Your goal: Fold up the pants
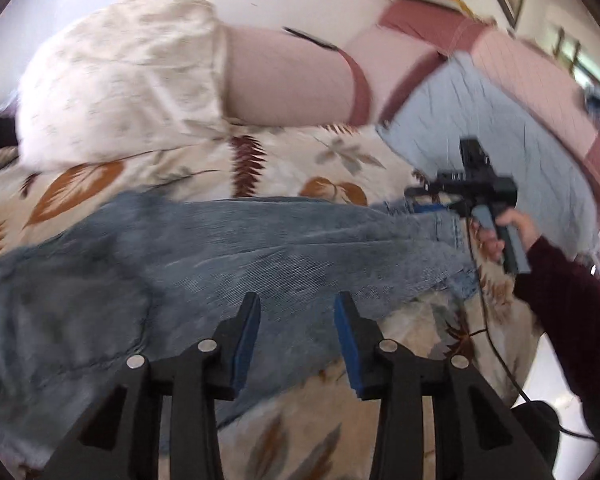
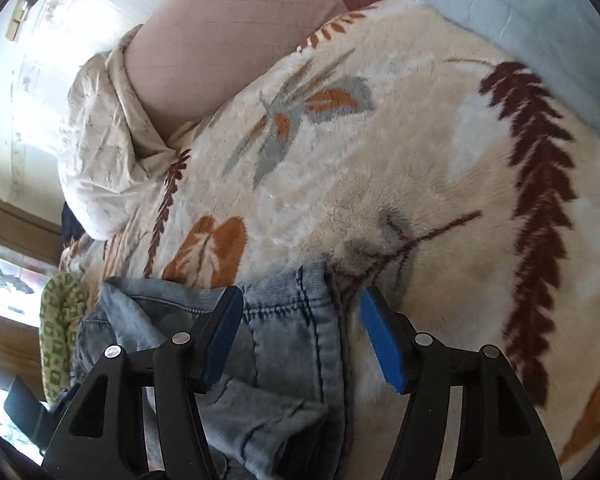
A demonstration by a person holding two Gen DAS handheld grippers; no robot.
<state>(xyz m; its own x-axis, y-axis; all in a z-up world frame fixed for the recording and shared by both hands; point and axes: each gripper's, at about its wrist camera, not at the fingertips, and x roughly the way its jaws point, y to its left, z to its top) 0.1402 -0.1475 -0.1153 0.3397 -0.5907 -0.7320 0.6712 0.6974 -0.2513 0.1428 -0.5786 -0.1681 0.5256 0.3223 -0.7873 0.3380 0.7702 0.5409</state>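
Note:
Light blue jeans (image 1: 220, 248) lie stretched across a fuzzy leaf-patterned blanket (image 1: 284, 160). My left gripper (image 1: 296, 312) hovers over the middle of the jeans, jaws open with nothing pinched between the blue pads. At the jeans' right end, a hand in a dark sleeve holds my right gripper (image 1: 420, 200). In the right wrist view, the right gripper (image 2: 300, 304) is open above the stitched edge of the jeans (image 2: 284, 344). The denim lies below the gap and the pads do not press on it.
A cream bundled quilt (image 1: 120, 80) and pink cushions (image 1: 288, 80) lie behind the jeans, with a pale blue pillow (image 1: 500, 128) at the right. A black cable (image 1: 496, 344) trails off the bed edge. A green patterned cloth (image 2: 60, 320) hangs at the left.

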